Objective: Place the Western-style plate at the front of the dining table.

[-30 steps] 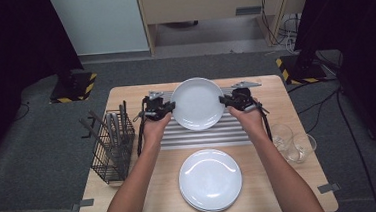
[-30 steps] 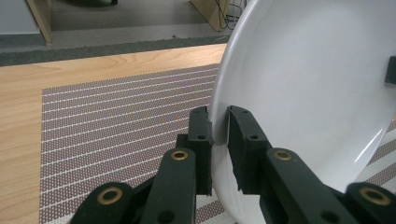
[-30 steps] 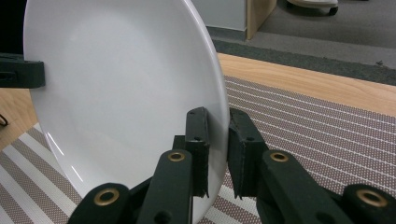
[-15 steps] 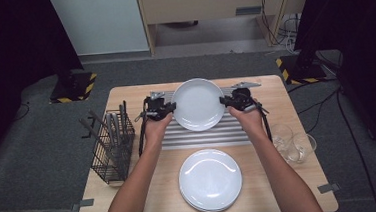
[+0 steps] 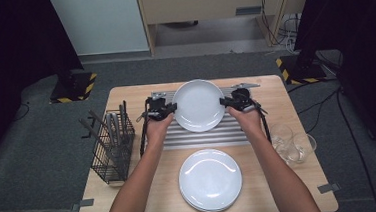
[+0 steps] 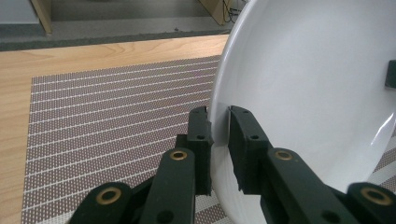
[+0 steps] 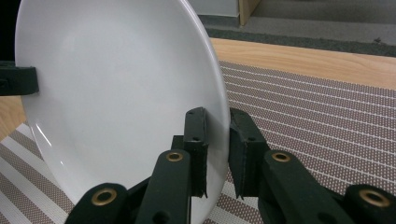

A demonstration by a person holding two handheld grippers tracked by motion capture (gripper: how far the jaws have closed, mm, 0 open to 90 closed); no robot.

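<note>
A white plate (image 5: 198, 105) is held up over the striped mat (image 5: 203, 135), tilted toward me. My left gripper (image 5: 172, 107) is shut on the plate's left rim, and my right gripper (image 5: 224, 102) is shut on its right rim. In the left gripper view the plate (image 6: 308, 88) has its rim pinched between the jaws of the left gripper (image 6: 219, 119). In the right gripper view the plate (image 7: 121, 88) is clamped at its edge by the right gripper (image 7: 215, 121). A stack of white plates (image 5: 210, 179) lies on the table near me.
A black wire cutlery basket (image 5: 111, 144) with utensils stands at the table's left. Two clear glasses (image 5: 293, 143) sit at the right. Metal utensils (image 5: 245, 86) lie at the mat's far edge. The wooden table (image 5: 131, 190) ends near the plate stack.
</note>
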